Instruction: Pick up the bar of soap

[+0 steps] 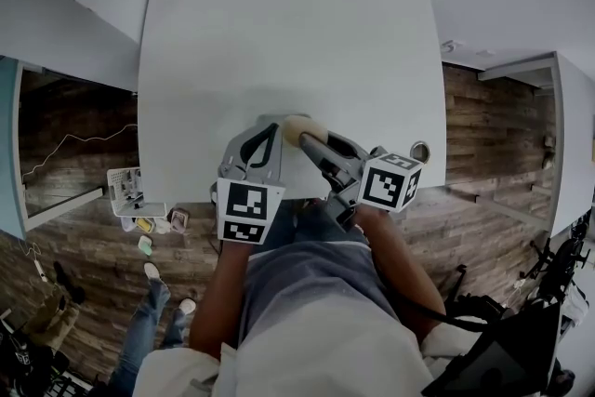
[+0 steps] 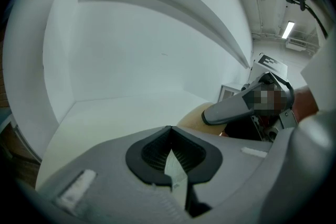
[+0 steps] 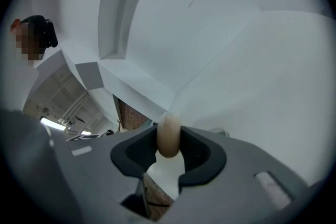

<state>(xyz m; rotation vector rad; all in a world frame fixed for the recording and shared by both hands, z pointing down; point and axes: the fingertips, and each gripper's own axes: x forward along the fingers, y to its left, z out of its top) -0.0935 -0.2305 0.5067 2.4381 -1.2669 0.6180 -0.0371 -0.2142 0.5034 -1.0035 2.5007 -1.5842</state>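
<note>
The bar of soap (image 1: 304, 126) is a cream oval, and my right gripper (image 1: 308, 136) is shut on it near the white table's (image 1: 288, 42) front edge. In the right gripper view the soap (image 3: 169, 135) stands on edge, pinched between the two dark pads. Just left of it, my left gripper (image 1: 267, 127) is shut with nothing between its jaws. The left gripper view shows its pads (image 2: 157, 157) meeting. Beyond them the soap (image 2: 195, 115) peeks out under the right gripper's grey finger (image 2: 231, 109). I cannot tell whether the soap touches the table.
White walls rise behind the table. A small round object (image 1: 420, 152) sits at the table's right front corner. On the wooden floor (image 1: 84, 228) at the left are a small wire rack (image 1: 125, 189) with odds and ends and a person's legs (image 1: 153, 311).
</note>
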